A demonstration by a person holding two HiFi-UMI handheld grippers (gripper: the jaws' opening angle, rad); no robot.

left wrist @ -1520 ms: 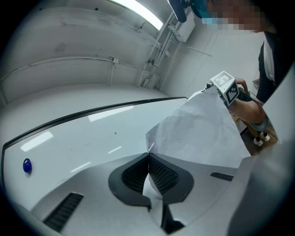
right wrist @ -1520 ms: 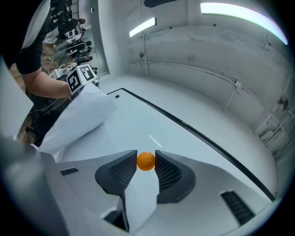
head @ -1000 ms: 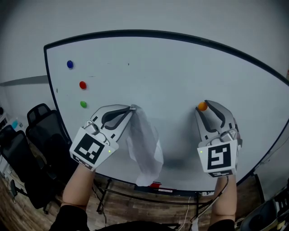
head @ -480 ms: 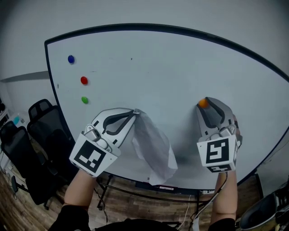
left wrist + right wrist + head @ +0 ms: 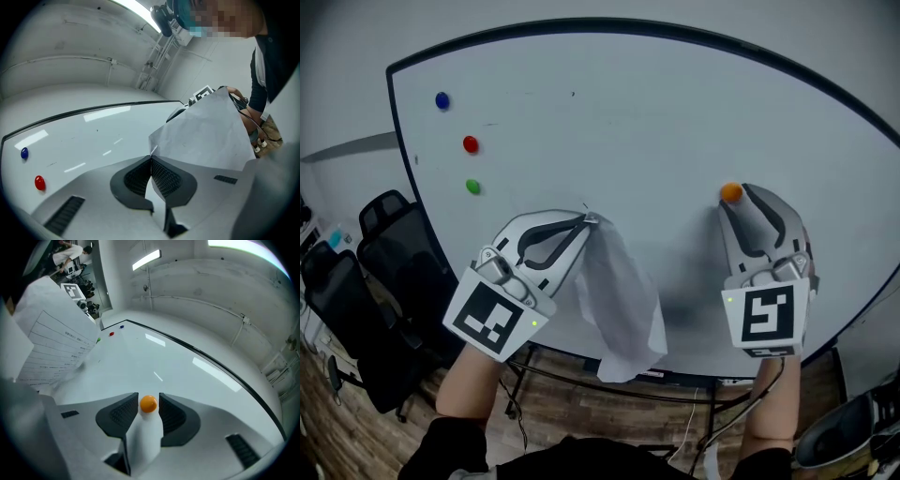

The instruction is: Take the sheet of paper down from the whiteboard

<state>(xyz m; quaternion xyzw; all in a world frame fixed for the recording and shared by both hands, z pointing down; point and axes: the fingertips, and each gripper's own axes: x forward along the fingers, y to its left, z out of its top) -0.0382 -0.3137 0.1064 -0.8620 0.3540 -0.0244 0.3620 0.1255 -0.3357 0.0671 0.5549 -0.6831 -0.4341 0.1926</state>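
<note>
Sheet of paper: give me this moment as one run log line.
sheet of paper: off whiteboard, hanging by corner | left gripper: shut on it | right gripper: jaws just been opening, orange magnet between them

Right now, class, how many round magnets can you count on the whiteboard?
4. Blue, red and green run down the board's left side; orange sits at the right, between the right gripper's jaws, which have just been opening. The hanging paper may hide more.

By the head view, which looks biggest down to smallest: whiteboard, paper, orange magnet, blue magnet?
1. whiteboard
2. paper
3. orange magnet and blue magnet: they look about alike, so unranked.
</note>
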